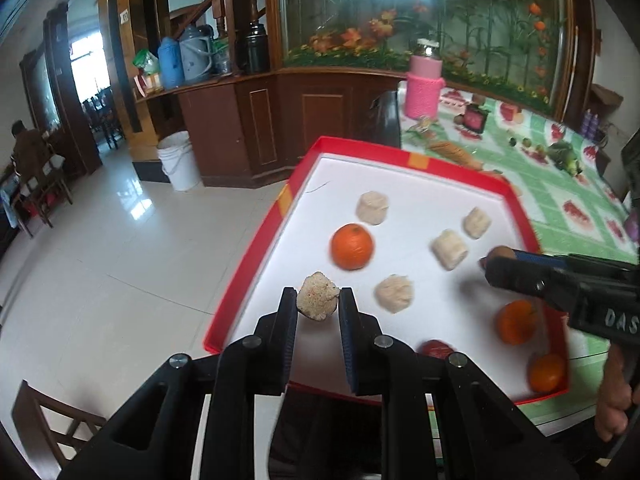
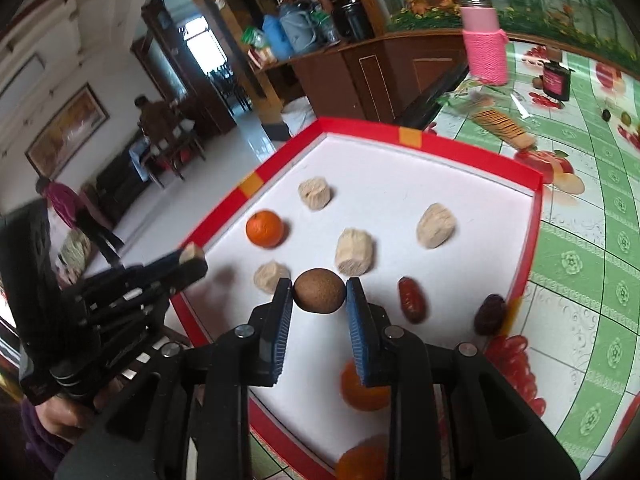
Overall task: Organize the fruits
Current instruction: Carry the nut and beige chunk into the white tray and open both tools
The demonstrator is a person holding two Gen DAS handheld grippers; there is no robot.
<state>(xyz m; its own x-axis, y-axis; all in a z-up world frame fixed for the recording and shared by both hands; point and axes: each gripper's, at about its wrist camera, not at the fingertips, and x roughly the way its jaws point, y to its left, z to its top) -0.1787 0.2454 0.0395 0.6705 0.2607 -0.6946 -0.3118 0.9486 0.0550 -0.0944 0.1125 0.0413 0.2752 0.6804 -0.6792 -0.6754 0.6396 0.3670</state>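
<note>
Green floral tablecloth (image 2: 592, 240) under red-rimmed white tray (image 2: 460, 142). Left gripper (image 1: 318, 300) clamps a beige puffed cake (image 1: 318, 297), lower centre; right gripper (image 2: 319, 292) clamps a brown round fruit (image 2: 319, 291), centre. Oranges, dates, cakes scattered in tray.

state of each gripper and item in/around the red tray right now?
left gripper: shut on a beige puffed cake, held at the tray's left edge
right gripper: shut on a brown round fruit, over the tray
red tray: open, holding loose cakes, oranges, dates
pink bottle: upright, capped
</note>
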